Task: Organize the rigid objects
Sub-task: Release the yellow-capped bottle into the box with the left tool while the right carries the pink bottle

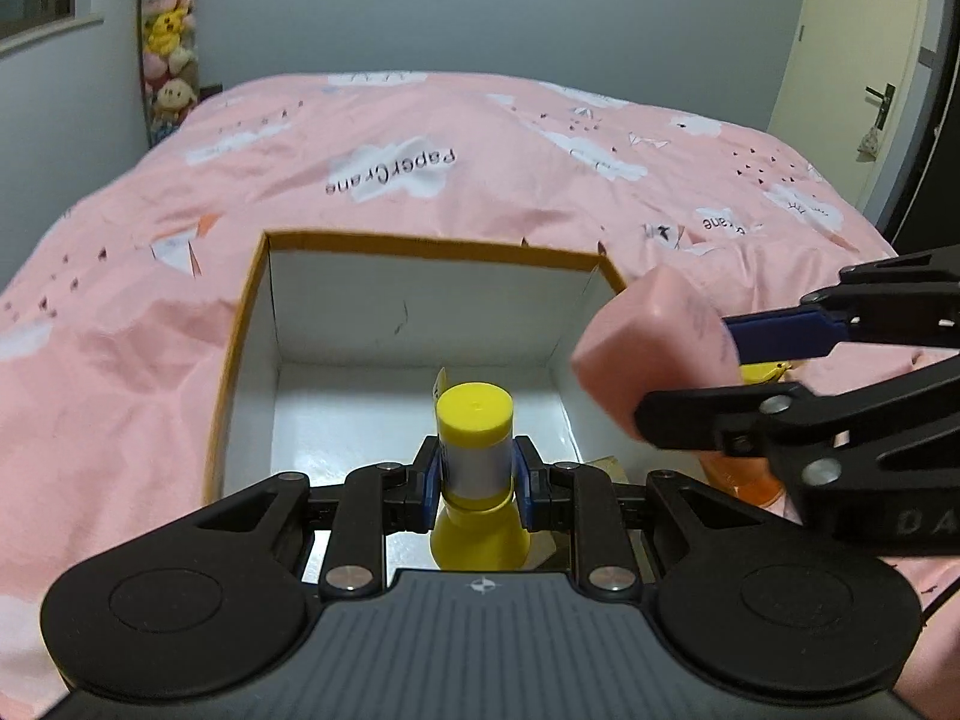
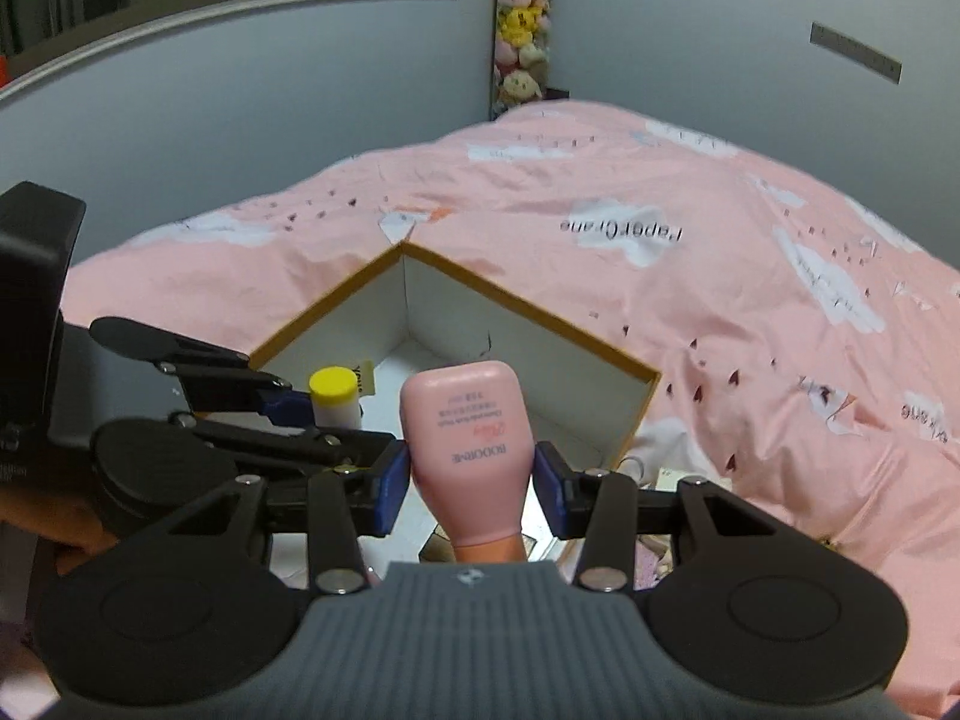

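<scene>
My left gripper (image 1: 477, 474) is shut on a yellow-capped bottle (image 1: 474, 450) with a silver band, held upright over the near part of an open white box with an orange rim (image 1: 420, 243). My right gripper (image 2: 471, 480) is shut on a pink bottle (image 2: 465, 438), held bottom-forward above the box's near edge (image 2: 528, 300). In the left wrist view the right gripper (image 1: 690, 372) reaches in from the right with the pink bottle (image 1: 648, 342) over the box's right wall. In the right wrist view the left gripper (image 2: 324, 414) and yellow bottle (image 2: 333, 396) are at the left.
The box sits on a bed with a pink printed duvet (image 1: 480, 150). An orange object (image 1: 744, 480) lies on the duvet by the box's right side, partly hidden. A stack of plush toys (image 1: 168, 42) stands in the far corner. A door (image 1: 852, 60) is at the right.
</scene>
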Demonstrator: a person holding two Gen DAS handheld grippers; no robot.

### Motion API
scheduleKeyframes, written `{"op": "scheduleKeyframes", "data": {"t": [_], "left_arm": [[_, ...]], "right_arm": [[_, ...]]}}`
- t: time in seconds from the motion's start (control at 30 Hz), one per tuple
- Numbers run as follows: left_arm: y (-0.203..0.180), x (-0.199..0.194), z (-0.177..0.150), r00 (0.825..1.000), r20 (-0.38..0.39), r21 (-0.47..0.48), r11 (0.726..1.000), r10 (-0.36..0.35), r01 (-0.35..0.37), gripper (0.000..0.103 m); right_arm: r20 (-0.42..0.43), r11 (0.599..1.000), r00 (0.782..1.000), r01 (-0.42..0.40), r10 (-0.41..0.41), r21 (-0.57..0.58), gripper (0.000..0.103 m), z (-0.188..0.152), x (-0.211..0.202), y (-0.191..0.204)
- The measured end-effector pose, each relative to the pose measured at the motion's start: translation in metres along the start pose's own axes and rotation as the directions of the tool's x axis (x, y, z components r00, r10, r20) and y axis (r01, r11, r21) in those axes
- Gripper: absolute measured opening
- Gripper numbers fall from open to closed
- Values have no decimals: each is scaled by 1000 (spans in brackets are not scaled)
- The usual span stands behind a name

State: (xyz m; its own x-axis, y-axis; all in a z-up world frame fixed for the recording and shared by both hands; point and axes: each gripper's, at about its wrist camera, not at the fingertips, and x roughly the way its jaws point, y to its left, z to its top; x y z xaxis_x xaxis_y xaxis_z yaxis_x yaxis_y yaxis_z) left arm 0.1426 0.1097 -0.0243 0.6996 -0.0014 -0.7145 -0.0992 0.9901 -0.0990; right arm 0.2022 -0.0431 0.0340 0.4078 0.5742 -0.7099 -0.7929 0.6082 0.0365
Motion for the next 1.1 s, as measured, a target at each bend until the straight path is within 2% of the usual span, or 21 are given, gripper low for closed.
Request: {"op": "scheduleKeyframes", "data": {"t": [0.33, 0.47, 0.67, 0.8, 0.87, 0.93, 0.97, 1.1], "left_arm": [[14, 33, -1, 995, -100, -77, 997, -5, -2, 27], [11, 40, -3, 994, -106, -74, 997, -12, 4, 27], [11, 52, -7, 989, -139, -91, 995, -43, 30, 28], [17, 56, -9, 984, -161, -132, 990, -77, 55, 29], [18, 54, -10, 985, -150, -134, 989, -89, 69, 37], [21, 47, -9, 987, -126, -150, 985, -99, 80, 63], [23, 43, -8, 989, -111, -158, 984, -100, 82, 67], [28, 23, -5, 994, -41, -177, 980, -97, 88, 68]], "right_arm": [[-91, 998, 995, 45, -41, 44, 44, 8, 42, -8], [-105, 998, 993, 57, -56, 13, 44, 14, 54, -13], [-129, 996, 991, 24, -35, -82, 44, 20, 69, -11], [-158, 995, 987, 15, -31, -99, 44, 21, 80, -10], [-168, 995, 985, 14, -30, -97, 44, 22, 83, -11], [-175, 995, 984, 13, -31, -101, 44, 23, 86, -11], [-178, 994, 983, 13, -32, -108, 44, 25, 86, -12], [-175, 989, 984, 17, -44, -150, 43, 31, 87, -12]]}}
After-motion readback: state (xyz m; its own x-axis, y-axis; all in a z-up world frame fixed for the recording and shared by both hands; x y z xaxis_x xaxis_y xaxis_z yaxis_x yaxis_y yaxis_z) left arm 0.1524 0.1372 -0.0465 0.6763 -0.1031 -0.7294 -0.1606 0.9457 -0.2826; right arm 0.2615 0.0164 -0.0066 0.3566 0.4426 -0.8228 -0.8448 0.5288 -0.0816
